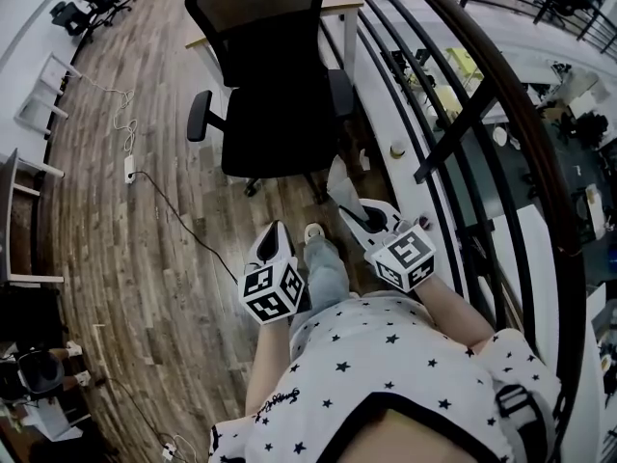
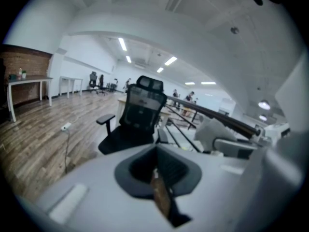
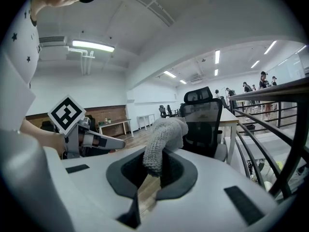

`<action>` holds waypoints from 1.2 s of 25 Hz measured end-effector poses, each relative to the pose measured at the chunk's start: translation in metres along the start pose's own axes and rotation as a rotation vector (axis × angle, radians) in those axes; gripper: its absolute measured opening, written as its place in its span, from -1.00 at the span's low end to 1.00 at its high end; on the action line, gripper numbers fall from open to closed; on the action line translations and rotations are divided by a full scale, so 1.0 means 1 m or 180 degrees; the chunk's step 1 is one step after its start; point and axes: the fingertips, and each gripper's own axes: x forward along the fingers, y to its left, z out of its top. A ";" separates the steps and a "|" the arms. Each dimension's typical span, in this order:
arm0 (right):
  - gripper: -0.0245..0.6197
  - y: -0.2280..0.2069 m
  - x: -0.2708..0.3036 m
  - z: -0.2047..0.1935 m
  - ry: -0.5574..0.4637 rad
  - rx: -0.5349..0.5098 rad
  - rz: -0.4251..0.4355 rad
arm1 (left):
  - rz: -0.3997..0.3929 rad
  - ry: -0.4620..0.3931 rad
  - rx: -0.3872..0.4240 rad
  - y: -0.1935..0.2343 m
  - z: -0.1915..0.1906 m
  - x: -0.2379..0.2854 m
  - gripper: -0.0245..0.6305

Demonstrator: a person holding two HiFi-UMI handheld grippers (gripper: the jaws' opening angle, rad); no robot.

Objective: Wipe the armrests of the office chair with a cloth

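The cloth [image 3: 163,138], a pale grey knitted fabric with a coarse ribbed texture, was clamped between the jaws of the right gripper [image 1: 345,201]; it rose from them and drooped over at its top. The left gripper [image 2: 157,170] had its jaws drawn together with nothing between them. The office chair [image 1: 275,95], black with a mesh back and two black armrests [image 1: 199,116], stood ahead of both grippers, apart from them. A pale patch on its upper back was too small to read. Each gripper's cube bore black-and-white square markers.
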 end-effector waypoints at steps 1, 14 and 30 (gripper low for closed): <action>-0.83 -0.006 0.005 0.002 -0.0002 -0.0018 -0.0027 | -0.0007 0.0007 -0.0005 0.002 0.003 0.007 -0.92; -0.83 -0.061 0.067 0.039 0.0048 0.0011 -0.0273 | -0.0182 0.0088 0.0061 0.017 0.061 0.079 -0.92; -0.83 -0.116 0.138 0.050 0.0082 0.0100 -0.0515 | -0.0444 0.0209 0.0165 0.050 0.104 0.159 -0.92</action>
